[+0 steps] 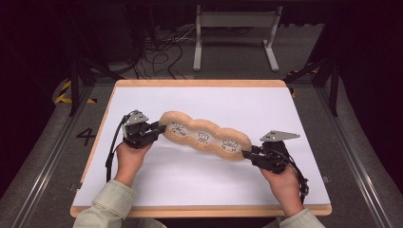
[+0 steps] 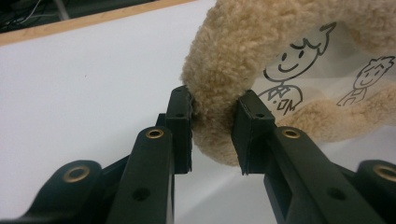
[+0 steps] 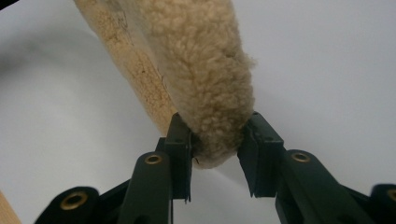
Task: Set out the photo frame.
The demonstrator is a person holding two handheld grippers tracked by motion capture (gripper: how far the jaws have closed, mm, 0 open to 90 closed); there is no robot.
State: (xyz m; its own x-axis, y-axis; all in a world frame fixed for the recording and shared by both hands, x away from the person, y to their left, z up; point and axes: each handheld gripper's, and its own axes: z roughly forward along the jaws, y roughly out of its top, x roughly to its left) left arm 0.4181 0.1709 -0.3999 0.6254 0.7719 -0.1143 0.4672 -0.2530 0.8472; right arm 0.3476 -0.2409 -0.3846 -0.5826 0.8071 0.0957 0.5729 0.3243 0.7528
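A long tan fleece cushion with a white middle panel bearing three cartoon figures lies slantwise on the white table top. My left gripper is shut on its upper left end; in the left gripper view the jaws pinch the fuzzy rim beside a drawn figure. My right gripper is shut on the lower right end, where the right gripper view has the fleece edge squeezed between the jaws. A hand holds each gripper.
The white sheet covers a wooden-edged board. Beyond the far edge stand a grey metal frame and loose cables on the floor. Dark stands flank the table at left and right.
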